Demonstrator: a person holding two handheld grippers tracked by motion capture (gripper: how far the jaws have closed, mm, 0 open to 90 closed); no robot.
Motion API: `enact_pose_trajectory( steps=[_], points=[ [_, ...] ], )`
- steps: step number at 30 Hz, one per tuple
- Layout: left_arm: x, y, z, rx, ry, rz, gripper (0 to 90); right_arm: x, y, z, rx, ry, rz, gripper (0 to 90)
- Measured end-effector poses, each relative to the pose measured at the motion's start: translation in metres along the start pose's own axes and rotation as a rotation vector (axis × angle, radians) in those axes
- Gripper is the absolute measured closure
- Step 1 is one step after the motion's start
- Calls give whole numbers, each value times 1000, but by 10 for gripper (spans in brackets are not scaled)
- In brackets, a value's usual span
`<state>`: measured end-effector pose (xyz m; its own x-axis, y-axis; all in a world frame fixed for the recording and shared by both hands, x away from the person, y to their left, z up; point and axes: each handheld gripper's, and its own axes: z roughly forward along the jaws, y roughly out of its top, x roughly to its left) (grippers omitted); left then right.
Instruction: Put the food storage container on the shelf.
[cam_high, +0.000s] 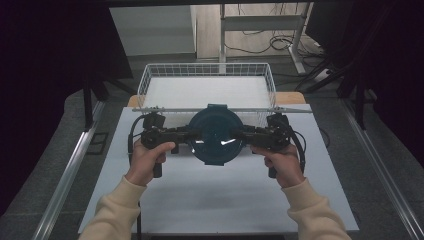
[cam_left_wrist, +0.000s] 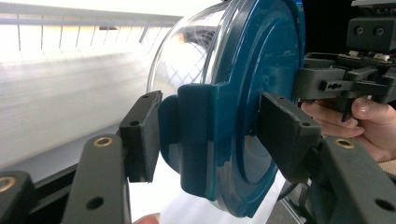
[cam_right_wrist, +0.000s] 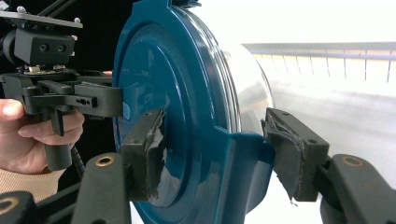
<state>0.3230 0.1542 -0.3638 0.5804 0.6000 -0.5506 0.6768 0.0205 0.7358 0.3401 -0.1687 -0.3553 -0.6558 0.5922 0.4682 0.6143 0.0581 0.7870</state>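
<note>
Teal-lidded container (cam_high: 216, 135) is pinched from opposite sides by left gripper (cam_high: 186, 134) and right gripper (cam_high: 246, 134).

A dark teal lid (cam_high: 216, 131) with a clear bowl (cam_left_wrist: 187, 56) is seen against the white table (cam_high: 210, 195). Black grippers, left (cam_high: 187, 134) and right (cam_high: 246, 134), flank the lid. Behind it, a white wire basket (cam_high: 150, 80) is seen. Cream sleeves (cam_high: 117, 212) are worn nearer than the lid.
</note>
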Motion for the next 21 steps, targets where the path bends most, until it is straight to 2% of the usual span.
enact_pose_trajectory(
  steps=[12,21],
  points=[
    [-2,24,-8,-18,-14,7,418,9,29,-1,-8,-12,-33,404],
    [2,53,-13,-34,-21,4,415,14,62,2,4,-22,-60,403]
  ],
)
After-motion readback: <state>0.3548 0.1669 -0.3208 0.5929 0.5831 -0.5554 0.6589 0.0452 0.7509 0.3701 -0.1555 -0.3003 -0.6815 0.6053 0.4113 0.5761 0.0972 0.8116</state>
